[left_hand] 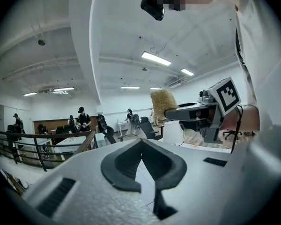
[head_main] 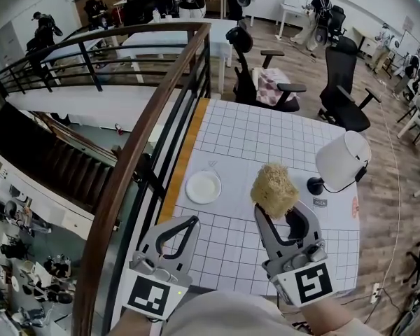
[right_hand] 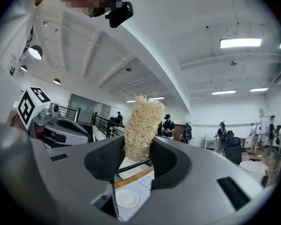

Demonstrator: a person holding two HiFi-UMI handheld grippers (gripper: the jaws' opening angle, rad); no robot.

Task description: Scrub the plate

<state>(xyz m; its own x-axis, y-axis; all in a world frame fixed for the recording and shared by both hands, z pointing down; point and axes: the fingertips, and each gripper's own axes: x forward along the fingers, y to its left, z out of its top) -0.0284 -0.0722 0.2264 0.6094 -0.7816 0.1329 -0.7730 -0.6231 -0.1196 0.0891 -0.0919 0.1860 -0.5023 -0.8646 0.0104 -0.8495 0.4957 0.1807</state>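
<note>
A small white plate (head_main: 203,187) lies bare on the white gridded table (head_main: 266,138), near its left edge. The plate (right_hand: 127,198) also shows far below the right jaws in the right gripper view. My right gripper (head_main: 281,213) is held up over the table, to the right of the plate and nearer me, shut on a straw-coloured fibrous scrubber (head_main: 274,187). The scrubber (right_hand: 142,125) sticks up between the pads. My left gripper (head_main: 191,222) hovers at the near left of the plate. Its jaws meet at the tips with nothing between them (left_hand: 140,143).
A white lamp shade (head_main: 343,161) on a black base (head_main: 315,185) stands at the table's right side. A wooden handrail with black bars (head_main: 161,110) runs along the table's left edge above a drop. Black office chairs (head_main: 343,82) stand beyond the far edge.
</note>
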